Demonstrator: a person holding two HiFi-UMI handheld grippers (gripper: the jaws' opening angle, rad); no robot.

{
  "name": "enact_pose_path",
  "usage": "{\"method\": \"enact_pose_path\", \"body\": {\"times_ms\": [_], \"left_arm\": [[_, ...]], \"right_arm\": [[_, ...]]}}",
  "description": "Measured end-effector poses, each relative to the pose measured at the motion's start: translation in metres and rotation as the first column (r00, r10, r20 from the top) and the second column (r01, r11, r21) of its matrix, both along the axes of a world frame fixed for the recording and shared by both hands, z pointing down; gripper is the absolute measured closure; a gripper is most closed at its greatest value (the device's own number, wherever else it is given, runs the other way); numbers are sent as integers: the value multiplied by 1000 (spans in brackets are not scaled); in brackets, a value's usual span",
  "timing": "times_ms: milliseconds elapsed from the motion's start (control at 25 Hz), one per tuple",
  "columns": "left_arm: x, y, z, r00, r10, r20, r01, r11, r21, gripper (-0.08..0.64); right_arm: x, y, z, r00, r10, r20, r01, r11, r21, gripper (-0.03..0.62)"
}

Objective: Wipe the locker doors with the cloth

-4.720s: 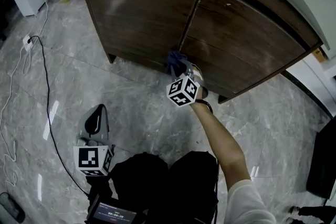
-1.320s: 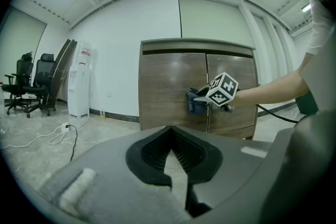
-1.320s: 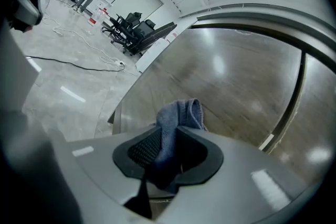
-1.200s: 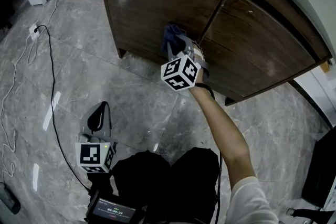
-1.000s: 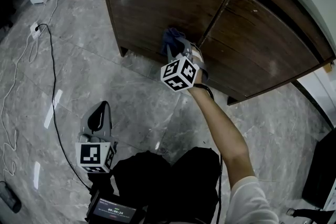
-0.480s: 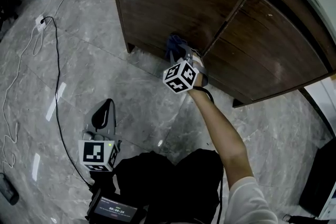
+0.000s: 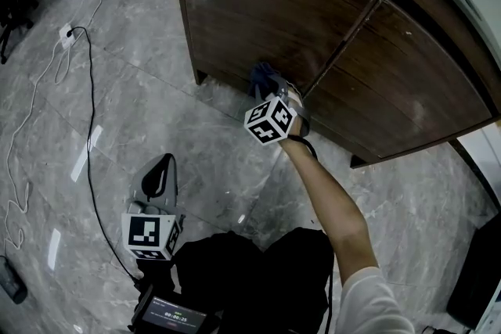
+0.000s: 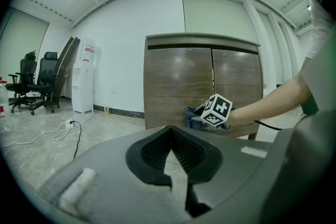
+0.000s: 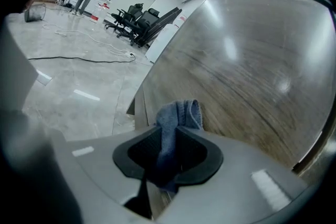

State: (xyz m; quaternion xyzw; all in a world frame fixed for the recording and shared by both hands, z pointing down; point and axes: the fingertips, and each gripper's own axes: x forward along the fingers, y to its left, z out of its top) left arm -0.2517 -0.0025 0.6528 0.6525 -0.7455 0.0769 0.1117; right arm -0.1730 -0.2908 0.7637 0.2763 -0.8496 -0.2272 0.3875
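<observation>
Shiny grey stone floor (image 7: pixel 141 90), with a black cable (image 7: pixel 88 113) on the left. The right claw (image 9: pixel 167 157) squeezes the blue cloth (image 9: pixel 177 115) low on the left brown locker door (image 7: pixel 266 12). The left claw (image 8: pixel 170 157) is pinched closed, empty.

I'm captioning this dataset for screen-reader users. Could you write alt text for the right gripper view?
The right gripper clamps a bunched blue cloth near the bottom of a dark wooden locker door. Grey marble floor stretches left, with a black cable and office chairs beyond.
</observation>
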Motion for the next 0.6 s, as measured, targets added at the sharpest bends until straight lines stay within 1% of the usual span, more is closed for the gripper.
{"method": "enact_pose_path", "body": {"times_ms": [280,600], "left_arm": [[2,-2,-7,1000,7,0,-7,1000,12,557],[4,-7,-21,1000,2,4,-3,1000,31,557]], "right_arm": [[-7,-2,-69,998,-24,60,19,996,84,501],[-16,-3,-147,992,-60,108,40,983,177,500]]}}
